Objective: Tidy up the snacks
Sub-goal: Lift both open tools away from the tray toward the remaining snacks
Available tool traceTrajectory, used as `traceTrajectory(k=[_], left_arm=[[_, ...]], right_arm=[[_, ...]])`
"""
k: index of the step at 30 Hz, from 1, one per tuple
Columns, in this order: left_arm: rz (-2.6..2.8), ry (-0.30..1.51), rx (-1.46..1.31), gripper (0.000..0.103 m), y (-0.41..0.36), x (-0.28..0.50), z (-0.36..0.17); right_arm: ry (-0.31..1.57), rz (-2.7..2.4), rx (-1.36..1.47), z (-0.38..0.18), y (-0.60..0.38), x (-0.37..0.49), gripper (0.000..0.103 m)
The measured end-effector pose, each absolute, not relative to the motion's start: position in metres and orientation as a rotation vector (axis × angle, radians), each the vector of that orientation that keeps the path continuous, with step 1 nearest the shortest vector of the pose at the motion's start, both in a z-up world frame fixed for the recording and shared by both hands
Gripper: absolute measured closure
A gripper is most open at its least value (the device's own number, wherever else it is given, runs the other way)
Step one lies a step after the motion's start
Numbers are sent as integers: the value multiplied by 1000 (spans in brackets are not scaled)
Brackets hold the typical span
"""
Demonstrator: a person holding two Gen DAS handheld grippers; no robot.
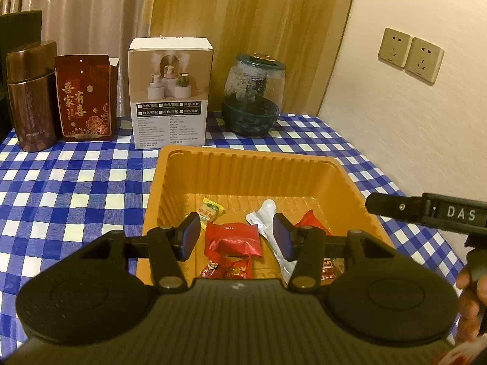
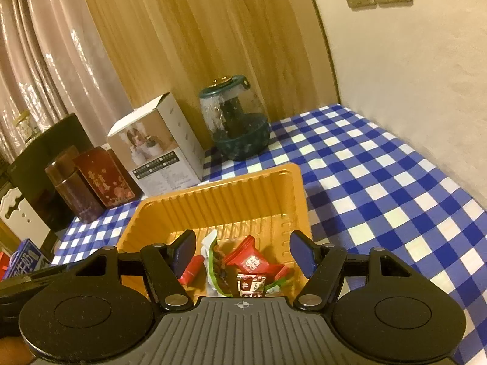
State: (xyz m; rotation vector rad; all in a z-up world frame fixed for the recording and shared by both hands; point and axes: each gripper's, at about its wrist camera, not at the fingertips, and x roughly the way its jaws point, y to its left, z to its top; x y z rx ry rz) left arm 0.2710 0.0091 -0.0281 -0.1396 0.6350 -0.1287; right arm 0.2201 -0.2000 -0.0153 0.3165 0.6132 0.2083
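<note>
Orange tray [image 1: 249,164] on the checked worktop [image 1: 76,182], seen along both grippers. Left gripper [image 1: 236,237]: jaws spread over the near part of the tray, nothing between the pads; a red snack packet [image 1: 232,238] lies on the tray floor below the gap, a white sachet [image 1: 264,213] by the right pad, a yellow candy [image 1: 210,210] just past the left pad. Right gripper [image 2: 242,251]: jaws spread, empty, above a red wrapper [image 2: 248,260] and a small brown packet [image 2: 251,286] in the tray. Beyond the tray's far rim stand a white box [image 1: 170,91], a glass jar [image 1: 254,94], a red carton [image 1: 85,97] and a brown tin [image 1: 30,97]. To the right of the tray the worktop lies bare up to the wall [image 1: 411,121].
</note>
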Motion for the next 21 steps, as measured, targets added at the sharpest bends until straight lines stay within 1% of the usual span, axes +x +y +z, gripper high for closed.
traceTrajectory(k=[13,21], left_arm=[[-144,628,-111,54,2,246,-23],[-152,650,-76,54,0,222,-26]], right_arm=[[562,185,256,-5,-209,187,35],[595,201,181,-15,-212,150,35]])
